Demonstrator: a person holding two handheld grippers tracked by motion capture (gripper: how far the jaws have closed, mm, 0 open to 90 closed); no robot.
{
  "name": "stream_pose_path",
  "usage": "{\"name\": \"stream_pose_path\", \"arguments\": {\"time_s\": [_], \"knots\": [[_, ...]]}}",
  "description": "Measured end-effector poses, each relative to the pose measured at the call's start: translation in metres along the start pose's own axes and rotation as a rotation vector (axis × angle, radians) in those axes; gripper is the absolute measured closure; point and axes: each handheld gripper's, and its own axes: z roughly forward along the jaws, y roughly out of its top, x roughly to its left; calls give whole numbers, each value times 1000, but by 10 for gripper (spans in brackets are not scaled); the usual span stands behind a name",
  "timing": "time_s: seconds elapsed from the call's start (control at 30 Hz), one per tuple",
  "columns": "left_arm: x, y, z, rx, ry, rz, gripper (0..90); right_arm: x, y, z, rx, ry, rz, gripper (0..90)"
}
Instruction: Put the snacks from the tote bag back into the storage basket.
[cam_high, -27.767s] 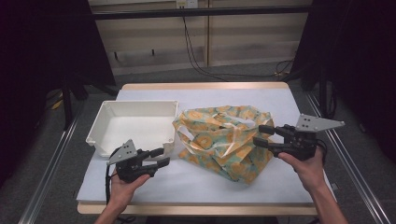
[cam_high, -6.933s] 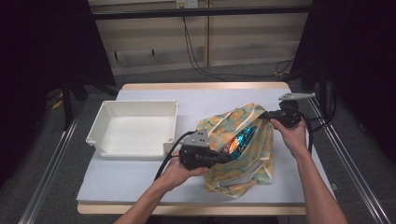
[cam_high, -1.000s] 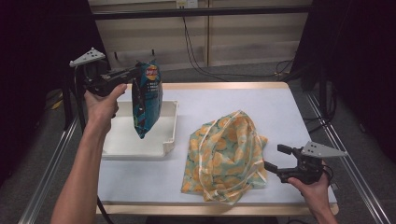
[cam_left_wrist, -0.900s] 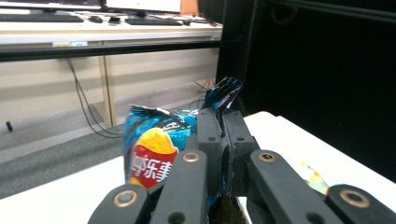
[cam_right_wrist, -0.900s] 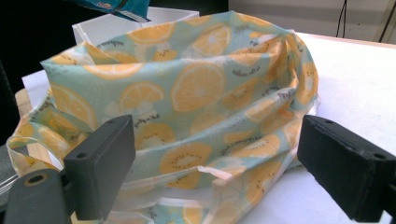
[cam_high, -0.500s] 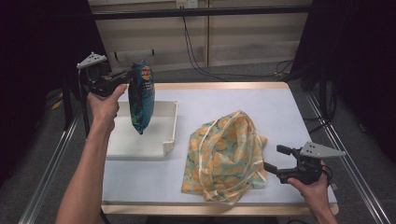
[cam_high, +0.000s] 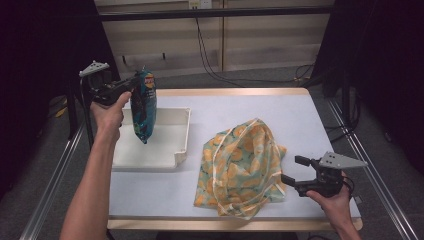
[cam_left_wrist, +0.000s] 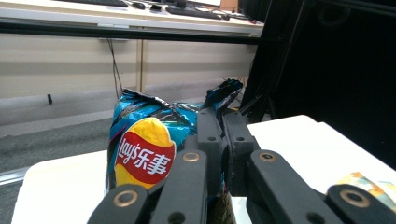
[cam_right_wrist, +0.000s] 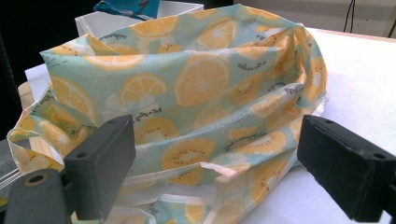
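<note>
Pinching the chip bag (cam_high: 145, 106) by its crumpled top, your left gripper (cam_high: 131, 85) hangs it above the white tray (cam_high: 181, 131). Your right gripper (cam_high: 295, 171) rests with jaws wide apart and empty, just beside the fruit-print tote bag (cam_high: 242, 165).

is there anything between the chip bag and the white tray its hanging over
Nothing visible stands in the way. The chip bag hangs from the left gripper, whose jaws are shut on its top edge, right above the white tray. Below the bag the tray's floor looks bare. The fruit-print bag lies apart, to the tray's right.
</note>
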Motion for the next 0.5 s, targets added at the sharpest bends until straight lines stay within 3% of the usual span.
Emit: {"name": "stream_pose_path", "arguments": {"time_s": [0.2, 0.43, 0.5], "knots": [[7, -11, 16, 15, 10, -35, 877, 0, 0, -1, -3, 2, 7, 113], [0, -20, 38, 23, -29, -14, 876, -1, -3, -6, 0, -8, 6, 126], [-2, -22, 43, 12, -43, -32, 875, -2, -3, -7, -4, -8, 7, 126]]}}
